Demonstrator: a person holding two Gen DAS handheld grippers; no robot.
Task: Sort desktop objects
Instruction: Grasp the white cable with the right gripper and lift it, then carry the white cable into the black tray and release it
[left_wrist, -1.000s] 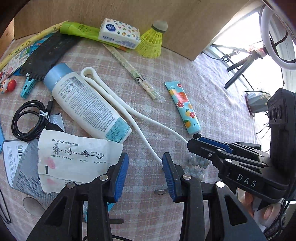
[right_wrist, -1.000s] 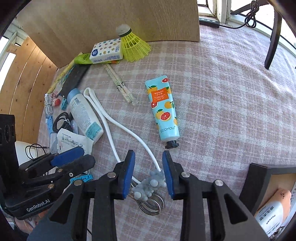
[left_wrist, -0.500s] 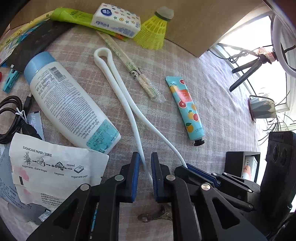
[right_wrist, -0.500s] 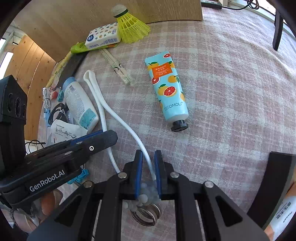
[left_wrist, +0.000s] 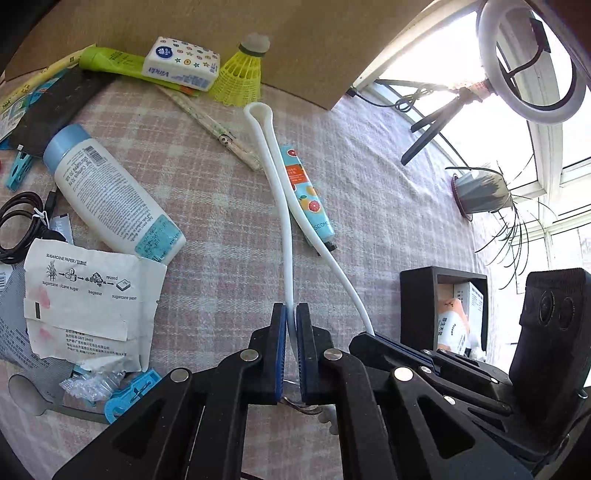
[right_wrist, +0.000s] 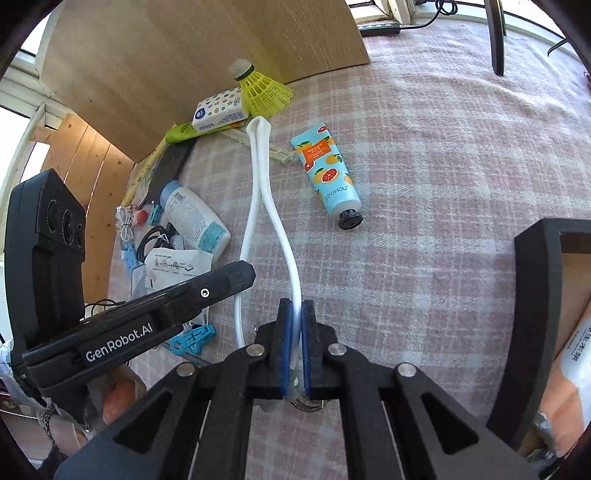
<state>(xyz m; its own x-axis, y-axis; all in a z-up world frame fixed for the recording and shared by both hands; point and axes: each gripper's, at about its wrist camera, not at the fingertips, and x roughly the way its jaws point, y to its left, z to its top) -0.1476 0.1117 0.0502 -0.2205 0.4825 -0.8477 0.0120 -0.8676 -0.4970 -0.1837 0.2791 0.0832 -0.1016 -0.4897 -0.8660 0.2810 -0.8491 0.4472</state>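
A long white looped cord stretches from my grippers toward the back board, its folded end near the yellow shuttlecock. My left gripper is shut on one strand. My right gripper pinches the other strand, its jaws still closing with the cord pressed between the blue pads. In the right wrist view the left gripper sits just to the left; in the left wrist view the right gripper sits just to the right. A metal ring hangs partly hidden below the jaws.
On the checked cloth lie a fruit-print hand cream tube, a white lotion bottle, a tissue pack, a torn paper wrapper, a black cable and a blue clip. A black open box stands at the right.
Both grippers went from open to shut on the white cord. The cord has pulled straighter and swung right, and now crosses the hand cream tube in the left wrist view.
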